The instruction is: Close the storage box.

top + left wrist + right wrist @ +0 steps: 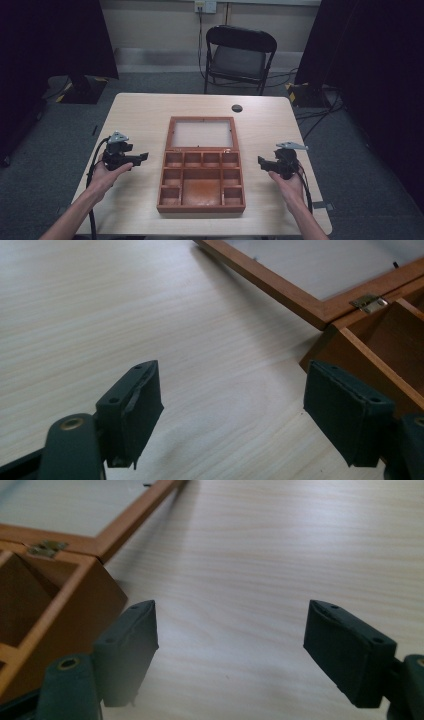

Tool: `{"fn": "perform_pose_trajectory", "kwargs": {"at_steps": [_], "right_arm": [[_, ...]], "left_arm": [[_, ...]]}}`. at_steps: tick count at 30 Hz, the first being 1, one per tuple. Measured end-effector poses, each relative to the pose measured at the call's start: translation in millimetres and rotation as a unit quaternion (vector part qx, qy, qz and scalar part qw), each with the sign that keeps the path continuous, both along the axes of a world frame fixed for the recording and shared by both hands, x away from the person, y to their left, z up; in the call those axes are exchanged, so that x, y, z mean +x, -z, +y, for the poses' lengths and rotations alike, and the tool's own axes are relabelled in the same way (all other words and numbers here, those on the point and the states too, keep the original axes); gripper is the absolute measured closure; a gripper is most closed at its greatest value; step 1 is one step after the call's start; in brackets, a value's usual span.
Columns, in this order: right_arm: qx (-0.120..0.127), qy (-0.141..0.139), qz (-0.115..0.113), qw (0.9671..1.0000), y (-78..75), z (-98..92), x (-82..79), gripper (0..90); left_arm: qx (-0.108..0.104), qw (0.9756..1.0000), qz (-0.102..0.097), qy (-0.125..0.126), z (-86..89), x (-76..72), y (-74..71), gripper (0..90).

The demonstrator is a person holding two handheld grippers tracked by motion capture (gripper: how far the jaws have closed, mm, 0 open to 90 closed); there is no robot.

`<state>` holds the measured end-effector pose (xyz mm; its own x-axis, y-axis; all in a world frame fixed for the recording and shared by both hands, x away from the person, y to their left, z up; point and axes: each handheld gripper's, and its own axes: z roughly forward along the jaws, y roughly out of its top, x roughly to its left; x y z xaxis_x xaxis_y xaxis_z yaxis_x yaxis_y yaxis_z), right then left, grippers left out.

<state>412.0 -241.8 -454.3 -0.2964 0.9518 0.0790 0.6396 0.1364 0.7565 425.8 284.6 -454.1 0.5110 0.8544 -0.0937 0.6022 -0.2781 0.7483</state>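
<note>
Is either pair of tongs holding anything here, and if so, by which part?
Nothing is held. The left tongs and right tongs stand open over the table, either side of the open wooden box.

3 cameras: 1 fixed overhead, 1 riding on each gripper

The high view looks forward and down over the whole table (140, 115) from afar. Each gripper view skims low and close over the tabletop, facing inward; all 3 share the open wooden box's (201, 195) hinged corners.

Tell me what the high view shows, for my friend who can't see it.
An open wooden box with empty compartments lies on a pale table. A person holds the left gripper and right gripper either side, both open.
</note>
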Motion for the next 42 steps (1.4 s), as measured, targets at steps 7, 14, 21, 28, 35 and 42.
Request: {"fn": "perform_pose_trajectory", "kwargs": {"at_steps": [7,14,21,28,35,42], "right_arm": [[0.005,-0.029,0.006,0.9995,-8.6,18.0,22.4,22.2],[0.015,-0.049,0.008,0.9986,-24.0,37.6,47.8,22.3],[0.021,-0.074,-0.010,0.9970,-36.2,59.2,71.4,22.3],[0.056,-0.092,0.022,0.9940,-14.6,78.3,88.1,21.8],[0.028,-0.098,0.042,0.9939,0.5,90.0,95.3,21.2],[0.049,-0.099,0.060,0.9921,7.2,94.8,102.6,20.7]], "left_arm": [[-0.009,0.9998,-0.008,0.018,-13.0,14.9,-13.2,20.9],[-0.016,0.9991,-0.024,0.032,-26.8,31.6,-31.1,21.6],[-0.037,0.9987,-0.029,0.019,-44.5,53.2,-31.8,20.3],[-0.032,0.9992,0.013,0.022,-53.9,64.4,-12.0,19.8],[-0.029,0.9987,0.030,0.029,-61.2,67.9,4.0,20.9],[-0.028,0.9985,0.040,0.025,-70.1,72.2,4.4,20.8]]}}
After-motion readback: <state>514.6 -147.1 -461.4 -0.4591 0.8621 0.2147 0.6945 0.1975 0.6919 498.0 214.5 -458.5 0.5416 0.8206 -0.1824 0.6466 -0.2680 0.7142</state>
